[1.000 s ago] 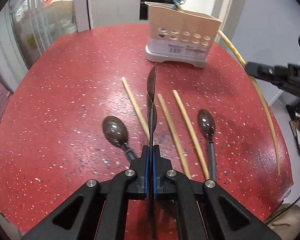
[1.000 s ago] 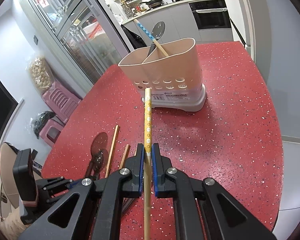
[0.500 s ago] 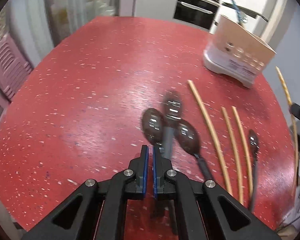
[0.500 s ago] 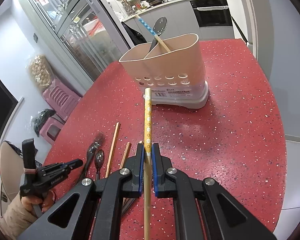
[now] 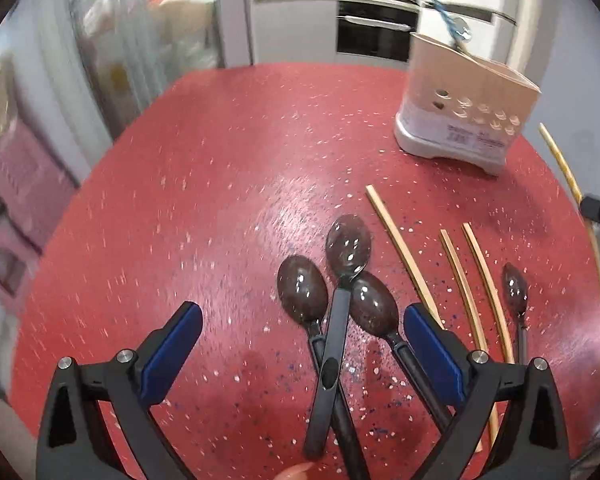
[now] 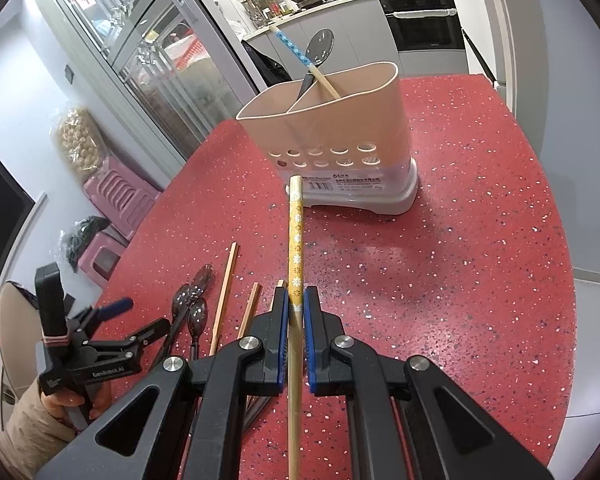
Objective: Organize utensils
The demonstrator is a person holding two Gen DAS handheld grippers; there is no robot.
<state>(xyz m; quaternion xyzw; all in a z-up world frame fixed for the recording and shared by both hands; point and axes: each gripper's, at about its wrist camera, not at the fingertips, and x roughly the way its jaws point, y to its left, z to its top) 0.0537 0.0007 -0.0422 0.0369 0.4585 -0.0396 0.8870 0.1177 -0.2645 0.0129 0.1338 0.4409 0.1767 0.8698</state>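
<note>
Left wrist view: left gripper (image 5: 300,332) jaws opening wide, empty, over crossed spoons (image 5: 342,304) on red table (image 5: 220,160). Right gripper (image 6: 296,312) clamps patterned chopstick (image 6: 295,240); aim its tip into holder (image 6: 340,136).

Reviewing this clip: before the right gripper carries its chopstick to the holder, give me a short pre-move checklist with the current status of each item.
1. Right gripper shut on the yellow chopstick: ok.
2. Chopstick points toward the holder: ok.
3. Holder upright, with room in its compartments: ok; only a spoon and a blue-patterned chopstick stand inside.
4. Left gripper clear of the path: ok; its jaws are opening, nothing gripped, low over the spoons on the table.
5. Which compartment holds the chopstick: cannot tell.
</note>
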